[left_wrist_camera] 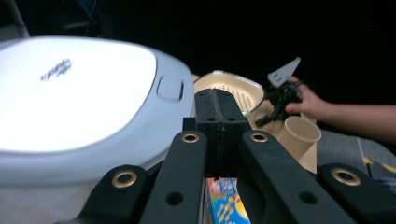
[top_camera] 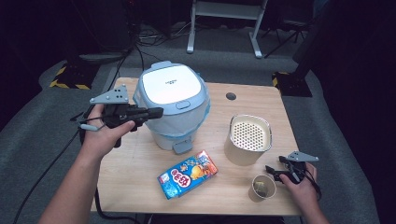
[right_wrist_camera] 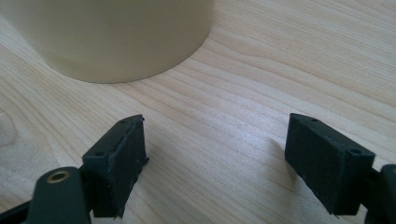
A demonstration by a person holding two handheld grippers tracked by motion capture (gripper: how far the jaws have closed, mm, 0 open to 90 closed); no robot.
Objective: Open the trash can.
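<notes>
L gripper (top_camera: 156, 112): my jaws are pressed together w/ nothing between, tips at the bin (top_camera: 173, 105) lid's left rim; bin sits mid-table toward the far edge. If I swing in I may clip the lid or shove the bin. R gripper (top_camera: 270, 171): jaws apart, empty, by the cup (top_camera: 264, 187) near the front-right corner. A twitch tips it; the box (top_camera: 187, 174) is clear.

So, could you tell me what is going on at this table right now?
A person holds a gripper in each hand. The left gripper, jaws shut and empty, is raised beside the closed lid of the white-and-blue bin. The right gripper rests open on the table beside a paper cup, gripping nothing. A perforated metal container and a colourful carton stand untouched.
</notes>
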